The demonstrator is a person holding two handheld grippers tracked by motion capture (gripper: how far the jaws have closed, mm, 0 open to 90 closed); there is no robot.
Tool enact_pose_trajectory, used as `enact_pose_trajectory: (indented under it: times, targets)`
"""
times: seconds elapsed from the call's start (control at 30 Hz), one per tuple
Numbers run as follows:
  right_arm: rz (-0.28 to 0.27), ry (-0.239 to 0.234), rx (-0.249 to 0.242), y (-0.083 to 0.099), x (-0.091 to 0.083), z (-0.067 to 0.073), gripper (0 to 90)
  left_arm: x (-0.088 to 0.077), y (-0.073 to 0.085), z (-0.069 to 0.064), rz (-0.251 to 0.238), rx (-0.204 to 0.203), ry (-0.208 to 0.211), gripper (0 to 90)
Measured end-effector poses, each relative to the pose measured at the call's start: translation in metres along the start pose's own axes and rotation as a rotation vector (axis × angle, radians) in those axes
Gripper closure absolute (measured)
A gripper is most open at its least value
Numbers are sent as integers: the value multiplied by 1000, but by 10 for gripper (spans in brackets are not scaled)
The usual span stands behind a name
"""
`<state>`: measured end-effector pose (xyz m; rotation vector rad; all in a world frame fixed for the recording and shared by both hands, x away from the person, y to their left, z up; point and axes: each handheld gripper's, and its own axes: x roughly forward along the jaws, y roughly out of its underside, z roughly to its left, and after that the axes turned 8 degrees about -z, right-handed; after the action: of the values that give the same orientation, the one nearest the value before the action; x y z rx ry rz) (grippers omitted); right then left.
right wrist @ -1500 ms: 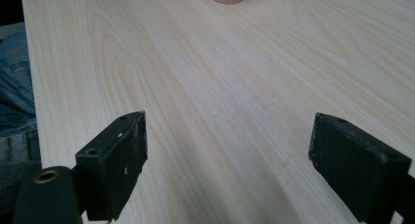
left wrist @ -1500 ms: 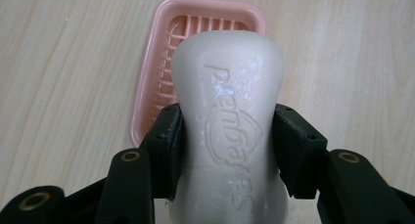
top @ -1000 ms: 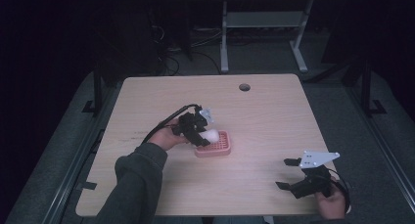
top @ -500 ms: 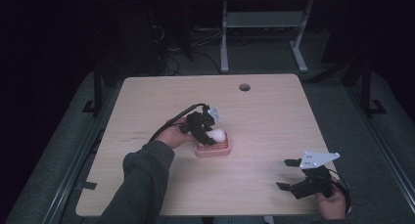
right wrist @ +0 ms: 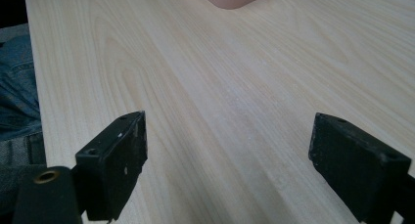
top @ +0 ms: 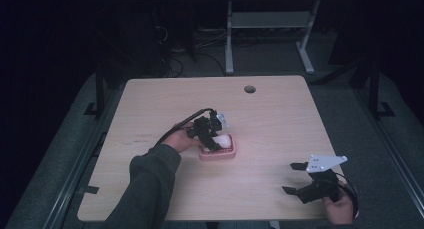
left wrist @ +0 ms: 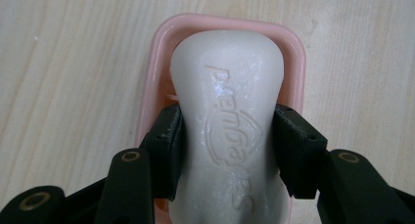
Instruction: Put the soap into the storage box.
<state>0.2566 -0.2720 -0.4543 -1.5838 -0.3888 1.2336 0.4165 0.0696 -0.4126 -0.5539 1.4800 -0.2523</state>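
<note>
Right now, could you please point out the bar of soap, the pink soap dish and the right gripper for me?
bar of soap (left wrist: 227,87): left gripper view, on its embossed top face.
pink soap dish (left wrist: 293,48): left gripper view, on its rim's far right corner.
right gripper (top: 292,178): high view, midway between its open fingers.

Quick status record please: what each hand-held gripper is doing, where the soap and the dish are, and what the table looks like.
left hand-held gripper: shut on the white bar of soap, pads on its narrowed sides
soap: stamped with raised lettering, held lengthwise over the pink rectangular plastic soap dish; whether it rests in the dish cannot be told
dish: mid-table on the light wooden table
right hand-held gripper: open, nothing between the jaws, near the table's front right corner
</note>
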Motion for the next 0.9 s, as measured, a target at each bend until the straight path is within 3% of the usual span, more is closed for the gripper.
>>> enact_pose_trajectory:
  times: [0.9]
  targets:
    - [-5, -1, -9, 0, -1, -1, 141, 12, -1, 2, 24, 3, -2, 494]
